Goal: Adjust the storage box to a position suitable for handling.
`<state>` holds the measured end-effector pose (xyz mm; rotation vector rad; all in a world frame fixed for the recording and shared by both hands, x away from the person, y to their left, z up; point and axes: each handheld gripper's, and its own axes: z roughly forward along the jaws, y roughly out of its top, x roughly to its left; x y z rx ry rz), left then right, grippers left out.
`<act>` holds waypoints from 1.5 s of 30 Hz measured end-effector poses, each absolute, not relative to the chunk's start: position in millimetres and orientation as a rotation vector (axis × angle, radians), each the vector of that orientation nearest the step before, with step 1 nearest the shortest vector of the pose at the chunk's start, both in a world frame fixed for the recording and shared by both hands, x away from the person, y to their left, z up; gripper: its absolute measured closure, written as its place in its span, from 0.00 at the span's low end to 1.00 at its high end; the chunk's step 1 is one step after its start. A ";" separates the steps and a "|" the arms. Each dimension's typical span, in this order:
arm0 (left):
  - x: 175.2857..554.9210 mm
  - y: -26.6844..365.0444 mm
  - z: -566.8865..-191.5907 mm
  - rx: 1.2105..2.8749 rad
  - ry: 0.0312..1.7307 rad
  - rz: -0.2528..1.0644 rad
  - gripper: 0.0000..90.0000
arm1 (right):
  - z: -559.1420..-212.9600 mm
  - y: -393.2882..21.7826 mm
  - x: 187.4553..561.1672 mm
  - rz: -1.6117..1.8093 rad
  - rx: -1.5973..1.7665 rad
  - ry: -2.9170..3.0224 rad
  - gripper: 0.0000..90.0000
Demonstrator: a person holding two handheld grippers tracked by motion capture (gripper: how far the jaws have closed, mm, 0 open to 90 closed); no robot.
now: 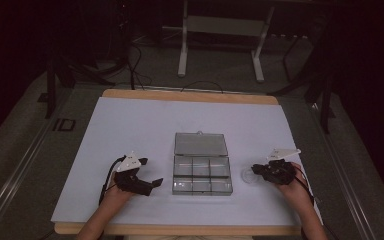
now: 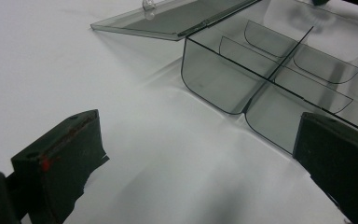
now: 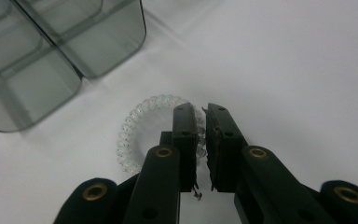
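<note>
A clear plastic compartment box sits open at the middle of the table, its lid lying flat behind it. A clear spiral hair tie lies on the white sheet just right of the box. My right gripper is down on it. In the right gripper view the jaws stand almost together, with the near side of the hair tie pinched between them. My left gripper rests left of the box, open. In the left gripper view it holds nothing and faces the box.
A white sheet covers the wooden table, whose edge shows at the back. The box's compartments hold nothing. Beyond the table are a white metal stand and cables on the grey floor.
</note>
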<state>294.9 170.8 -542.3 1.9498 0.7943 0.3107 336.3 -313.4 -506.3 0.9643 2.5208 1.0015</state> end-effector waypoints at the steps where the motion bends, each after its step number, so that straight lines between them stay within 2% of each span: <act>1: 294.7 170.6 -542.3 1.951 0.795 0.312 0.02 | -502.4 -313.8 336.2 1.008 0.959 2.520 0.92; 12: 294.0 171.4 -542.1 1.942 0.784 0.313 0.02 | -452.8 -306.4 329.2 1.082 0.859 2.470 0.92; 21: 293.5 172.5 -542.2 1.927 0.792 0.319 0.02 | -432.8 -282.0 327.1 1.097 0.740 2.493 0.92; 32: 293.4 172.6 -542.4 1.924 0.794 0.320 0.02 | -432.6 -246.5 325.7 1.146 0.616 2.561 0.92; 45: 292.5 171.0 -542.3 1.939 0.785 0.331 0.02 | -450.5 -225.9 324.3 1.155 0.543 2.644 0.92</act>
